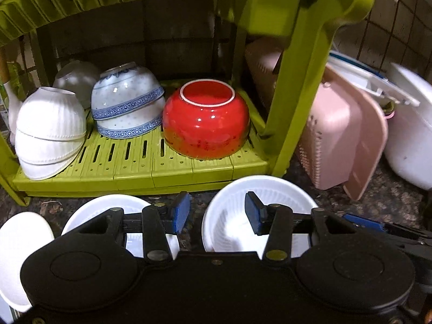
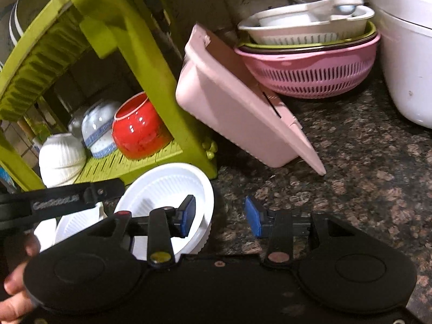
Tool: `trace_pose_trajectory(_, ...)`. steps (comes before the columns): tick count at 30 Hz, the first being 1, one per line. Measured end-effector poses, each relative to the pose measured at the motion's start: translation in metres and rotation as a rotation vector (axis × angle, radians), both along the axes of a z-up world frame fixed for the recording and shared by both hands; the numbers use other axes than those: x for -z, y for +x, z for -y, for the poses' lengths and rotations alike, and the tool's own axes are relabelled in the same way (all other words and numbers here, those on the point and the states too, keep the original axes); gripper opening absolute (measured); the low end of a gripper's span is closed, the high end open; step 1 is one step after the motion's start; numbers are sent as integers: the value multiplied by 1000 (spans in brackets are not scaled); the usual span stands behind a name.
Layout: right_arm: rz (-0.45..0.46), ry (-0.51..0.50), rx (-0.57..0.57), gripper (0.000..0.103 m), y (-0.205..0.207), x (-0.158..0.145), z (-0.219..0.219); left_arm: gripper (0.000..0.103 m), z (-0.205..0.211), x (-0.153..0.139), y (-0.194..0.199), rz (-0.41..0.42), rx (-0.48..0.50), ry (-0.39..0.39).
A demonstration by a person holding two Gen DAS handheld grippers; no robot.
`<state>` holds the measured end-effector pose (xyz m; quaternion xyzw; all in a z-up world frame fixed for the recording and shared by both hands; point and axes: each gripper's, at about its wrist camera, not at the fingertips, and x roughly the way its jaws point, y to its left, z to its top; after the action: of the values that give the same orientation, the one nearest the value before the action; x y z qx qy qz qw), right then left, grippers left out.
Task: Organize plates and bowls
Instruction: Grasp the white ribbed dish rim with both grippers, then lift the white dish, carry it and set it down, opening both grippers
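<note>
Speckled granite counter (image 2: pixel 364 162) is seen beneath both claws, with a green dish rack (image 1: pixel 140 167) ahead, where upturned bowls, the red bowl (image 1: pixel 206 118) among them, are presumably kept to drain. The left gripper (image 1: pixel 217 213) is held wide and empty, a ribbed white bowl (image 1: pixel 259 189) just beyond its right finger and a white plate (image 1: pixel 108 205) beyond its left. The right gripper (image 2: pixel 220 216) is likewise spread and empty beside that bowl, while a leaning pink tray (image 2: pixel 243 102) crowds the space ahead of it.

L gripper (image 1: pixel 217 212): jaws wide apart, empty | R gripper (image 2: pixel 220 217): jaws wide apart, empty | hand (image 2: pixel 16 291) at R view's lower-left edge
</note>
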<state>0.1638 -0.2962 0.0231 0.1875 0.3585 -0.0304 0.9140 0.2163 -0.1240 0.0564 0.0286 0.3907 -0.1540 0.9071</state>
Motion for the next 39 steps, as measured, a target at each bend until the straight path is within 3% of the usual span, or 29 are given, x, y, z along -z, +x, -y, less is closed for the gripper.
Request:
trace_pose_trajectory(8,-22,-29,-51,40,12,13,-10,42,11,19,12,-26,19,68)
trace_pose_trajectory(12,-35,-34,-73,25,15,18,-14,28,11,23,17,-56,14,60)
trace_pose_trajectory(15,-37,-42,-85,19,14,19,-17,26,13,24,14,-56,25,64)
trace_pose_trajectory(27,-65,-47,-73,18,-21,11,-16,26,1,20,-25,-99,64,28)
trace_pose_trajectory(39,-96,-75,-128,18,-84,10,-63,26,-51,17,-98,-103,40,-11)
